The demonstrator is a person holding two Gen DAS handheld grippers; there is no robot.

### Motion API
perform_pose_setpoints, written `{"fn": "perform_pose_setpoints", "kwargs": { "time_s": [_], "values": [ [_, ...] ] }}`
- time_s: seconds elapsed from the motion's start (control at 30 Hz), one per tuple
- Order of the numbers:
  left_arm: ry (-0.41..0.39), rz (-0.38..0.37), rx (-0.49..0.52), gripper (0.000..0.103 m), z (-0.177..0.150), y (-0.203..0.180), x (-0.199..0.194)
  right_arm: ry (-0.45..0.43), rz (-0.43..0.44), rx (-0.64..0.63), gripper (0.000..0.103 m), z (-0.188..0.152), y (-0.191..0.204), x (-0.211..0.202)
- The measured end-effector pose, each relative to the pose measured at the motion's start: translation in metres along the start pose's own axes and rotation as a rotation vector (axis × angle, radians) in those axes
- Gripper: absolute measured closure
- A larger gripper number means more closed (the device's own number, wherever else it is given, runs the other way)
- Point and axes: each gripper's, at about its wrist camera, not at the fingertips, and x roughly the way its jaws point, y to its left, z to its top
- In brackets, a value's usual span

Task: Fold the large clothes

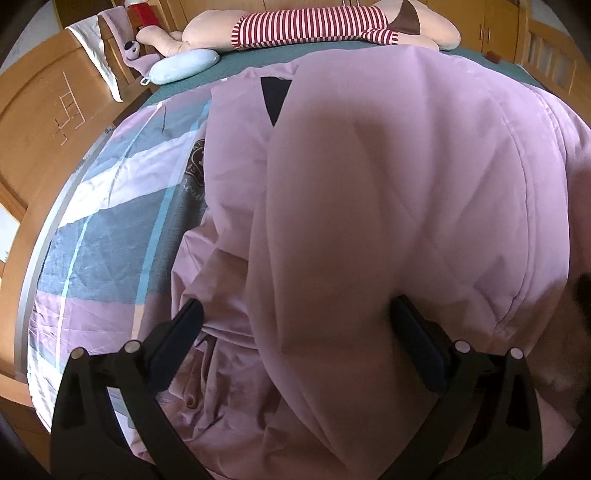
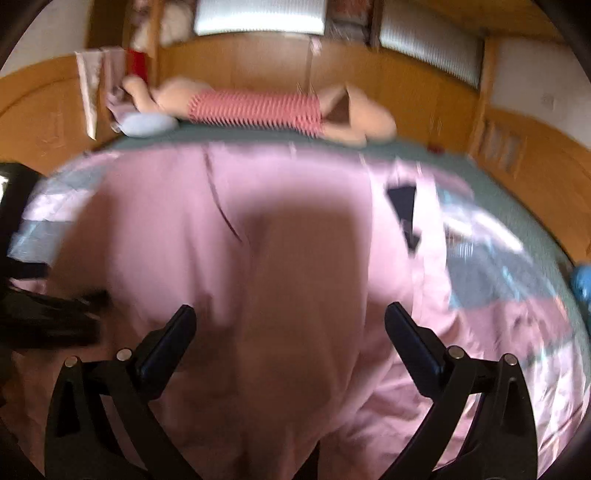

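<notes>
A large pink garment [image 1: 388, 192] lies spread on the bed, with a dark triangular patch [image 1: 275, 98] near its far edge. My left gripper [image 1: 295, 314] is open, and a raised fold of the pink cloth bulges between its fingers. In the right wrist view, which is blurred, the same garment [image 2: 295, 240] fills the middle. My right gripper [image 2: 290, 317] is open too, with a fold of cloth rising between its fingers. The left gripper's black body [image 2: 37, 314] shows at the left edge of that view.
The bed has a striped pink, grey and white cover [image 1: 110, 206] over a green sheet [image 1: 236, 62]. A plush toy in a red-striped shirt [image 1: 314, 26] and a light blue cushion [image 1: 181, 66] lie along the far edge. Wooden furniture [image 1: 40, 122] surrounds the bed.
</notes>
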Motion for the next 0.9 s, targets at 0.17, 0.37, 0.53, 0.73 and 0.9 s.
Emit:
{"fn": "perform_pose_setpoints", "kwargs": {
  "time_s": [0.17, 0.37, 0.53, 0.73, 0.9],
  "values": [
    [0.003, -0.006, -0.006, 0.002, 0.0, 0.002, 0.001, 0.102, 0.038, -0.046, 0.001, -0.016, 0.018, 0.018],
    [-0.007, 0.011, 0.008, 0.002, 0.0, 0.0, 0.002, 0.253, 0.077, 0.01, 0.001, -0.03, 0.016, 0.046],
    [-0.031, 0.023, -0.04, 0.002, -0.001, 0.004, -0.009, 0.25, 0.07, -0.005, 0.001, -0.033, 0.024, 0.047],
    [-0.132, 0.123, 0.002, 0.002, 0.002, 0.002, -0.024, 0.25, 0.069, -0.007, 0.001, -0.032, 0.024, 0.046],
    [-0.02, -0.018, -0.054, 0.002, 0.0, 0.01, 0.001, 0.252, 0.065, -0.012, 0.001, -0.03, 0.023, 0.044]
  ]
}}
